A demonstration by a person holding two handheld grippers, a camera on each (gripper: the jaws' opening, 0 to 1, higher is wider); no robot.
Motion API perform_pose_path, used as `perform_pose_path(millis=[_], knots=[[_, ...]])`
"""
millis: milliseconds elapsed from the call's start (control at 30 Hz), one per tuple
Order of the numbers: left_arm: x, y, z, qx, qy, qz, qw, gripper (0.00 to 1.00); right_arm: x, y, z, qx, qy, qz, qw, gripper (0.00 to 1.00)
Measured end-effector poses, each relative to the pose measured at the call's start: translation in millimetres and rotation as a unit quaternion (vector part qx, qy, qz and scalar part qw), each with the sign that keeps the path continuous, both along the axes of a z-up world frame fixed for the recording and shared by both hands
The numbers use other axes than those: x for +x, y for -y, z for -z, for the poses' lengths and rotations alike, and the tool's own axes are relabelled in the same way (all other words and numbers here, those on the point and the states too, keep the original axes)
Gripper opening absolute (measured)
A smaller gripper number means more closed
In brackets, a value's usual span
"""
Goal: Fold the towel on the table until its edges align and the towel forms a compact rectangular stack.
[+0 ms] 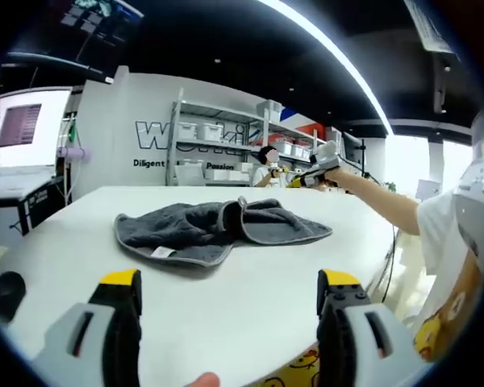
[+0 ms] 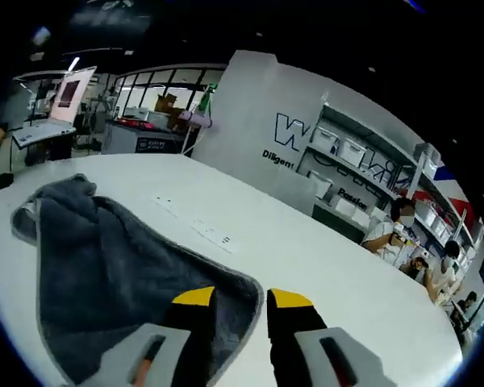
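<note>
Towel [image 1: 218, 227] lies crumpled on desk [image 1: 250, 298]. Left tool [image 1: 229, 300] wide open, empty; right tool [image 2: 244, 300] narrowly parted over towel's edge, gripping nothing. Pinch corners squarely before folding.

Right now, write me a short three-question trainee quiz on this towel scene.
1. True or false: the grey towel lies folded in a neat rectangle on the white table.
2. Multiple choice: in the right gripper view, the right gripper is over A) the towel's near edge, B) bare table far from the towel, C) a shelf.
3. Fill in: in the left gripper view, the left gripper has its jaws wide ____, short of the towel.

Key: 1 false, it lies crumpled; 2 A; 3 open.
</note>
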State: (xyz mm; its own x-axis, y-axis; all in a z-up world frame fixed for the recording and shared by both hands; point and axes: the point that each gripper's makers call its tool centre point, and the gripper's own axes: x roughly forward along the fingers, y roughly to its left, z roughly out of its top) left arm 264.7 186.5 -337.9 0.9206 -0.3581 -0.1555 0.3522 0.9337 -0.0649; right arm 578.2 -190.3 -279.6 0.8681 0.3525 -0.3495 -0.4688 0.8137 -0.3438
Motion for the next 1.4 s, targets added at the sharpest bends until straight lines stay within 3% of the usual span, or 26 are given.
perform_pose_path(millis=[133,267,567,667,1000,1133,1233,1400], knots=[[0.9,1.9,0.6,-0.002,0.002,0.003,1.0000,0.95,-38.6,-7.1,-6.8,0.010,0.005,-0.026,0.9996,0.28],[1.6,2.4,-0.5,-0.005,0.005,0.005,1.0000,0.95,-87.3,-11.5,4.8,0.023,-0.005,-0.052,0.9983,0.31],[3.5,-0.4,-2.0,-0.001,0.007,0.008,0.9999,0.95,-178.9,-24.9,8.3,0.146,-0.016,-0.094,0.9847,0.40],[4.0,-2.2,-0.7,0.001,0.005,0.007,1.0000,0.95,-202.1,-20.0,11.5,0.160,-0.013,-0.092,0.9827,0.46],[2.3,-3.0,0.5,0.002,0.002,0.006,1.0000,0.95,-251.0,-15.5,16.1,0.190,-0.023,-0.085,0.9779,0.66],[1.6,-3.7,0.7,0.003,0.001,0.004,1.0000,0.95,-264.4,-20.2,17.6,0.188,-0.025,-0.091,0.9777,0.70],[0.7,-3.9,0.9,0.002,0.001,0.003,1.0000,0.95,-271.8,-22.7,19.8,0.194,-0.031,-0.096,0.9758,0.79],[-1.2,-5.6,2.6,0.004,-0.001,-0.001,1.0000,0.95,-283.2,-26.3,23.6,0.203,-0.036,-0.099,0.9736,0.84]])
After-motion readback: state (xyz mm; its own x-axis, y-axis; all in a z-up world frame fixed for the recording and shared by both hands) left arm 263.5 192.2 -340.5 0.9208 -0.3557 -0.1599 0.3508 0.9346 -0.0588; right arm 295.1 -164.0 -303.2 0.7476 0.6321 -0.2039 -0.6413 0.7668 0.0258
